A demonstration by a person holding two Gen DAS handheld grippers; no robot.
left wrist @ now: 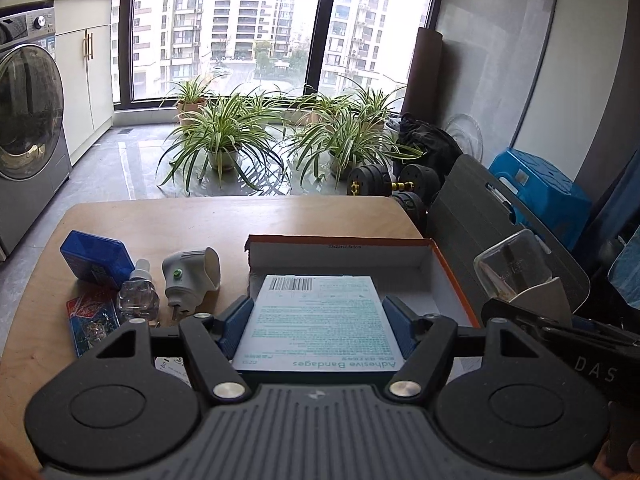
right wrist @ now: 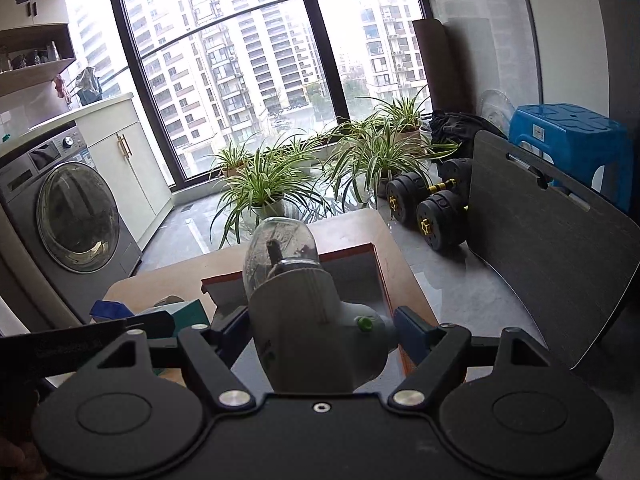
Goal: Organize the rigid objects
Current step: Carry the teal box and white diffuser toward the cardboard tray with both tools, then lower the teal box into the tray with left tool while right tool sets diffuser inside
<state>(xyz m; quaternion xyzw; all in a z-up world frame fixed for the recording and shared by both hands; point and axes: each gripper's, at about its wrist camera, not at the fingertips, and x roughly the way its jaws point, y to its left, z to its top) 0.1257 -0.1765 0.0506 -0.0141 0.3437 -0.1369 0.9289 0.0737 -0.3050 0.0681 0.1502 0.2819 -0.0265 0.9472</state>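
Observation:
My left gripper (left wrist: 316, 316) is shut on a pale blue adhesive bandages box (left wrist: 316, 320) and holds it over the near end of an open orange cardboard box (left wrist: 452, 276) on the wooden table (left wrist: 200, 220). My right gripper (right wrist: 320, 324) is shut on a grey plug-in vaporizer with a clear bottle (right wrist: 308, 304), held above the same orange box (right wrist: 376, 268). That vaporizer and the right gripper also show at the right edge of the left wrist view (left wrist: 516, 268).
Left of the orange box lie a blue case (left wrist: 96, 260), a clear refill bottle (left wrist: 138, 296), a second grey vaporizer (left wrist: 190, 276) and a red card pack (left wrist: 90, 320). Beyond the table stand potted plants (left wrist: 224, 136), dumbbells (right wrist: 428, 208), a dark board (right wrist: 540, 240) and a washing machine (right wrist: 76, 216).

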